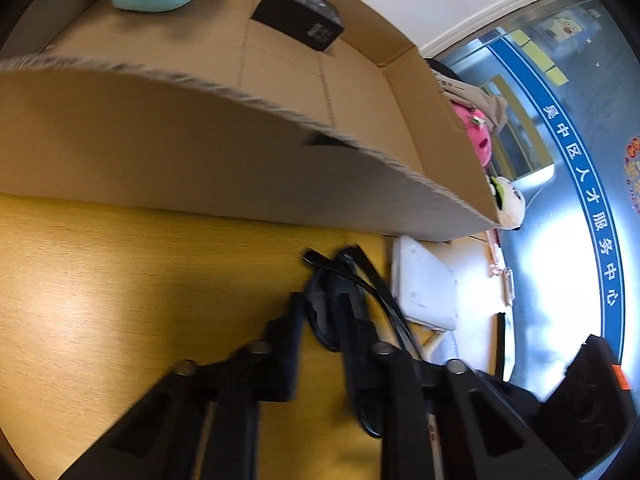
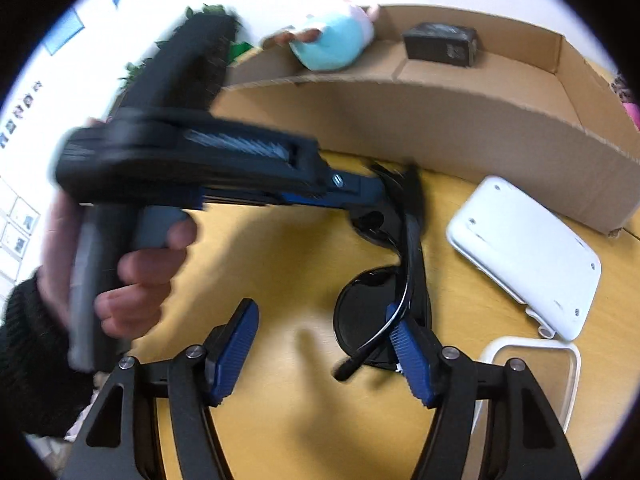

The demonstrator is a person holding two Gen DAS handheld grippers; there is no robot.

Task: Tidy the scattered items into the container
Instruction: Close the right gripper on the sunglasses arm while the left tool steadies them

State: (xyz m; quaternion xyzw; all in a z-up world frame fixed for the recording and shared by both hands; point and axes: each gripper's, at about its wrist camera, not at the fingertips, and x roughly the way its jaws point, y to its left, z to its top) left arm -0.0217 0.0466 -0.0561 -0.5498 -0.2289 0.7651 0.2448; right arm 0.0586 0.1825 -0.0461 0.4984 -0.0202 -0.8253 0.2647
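The sunglasses (image 2: 384, 280) sit mid-frame on the table (image 2: 280, 264), pinched at one lens end by the left gripper (image 1: 320, 312). The right gripper (image 2: 324, 356) is spread wide (holding nothing). They're best lifted level, then lowered over the box (image 2: 440, 128) wall at upper right.

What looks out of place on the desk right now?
The black sunglasses lie outside the cardboard box, beside a white device. The left gripper is shut on their frame.
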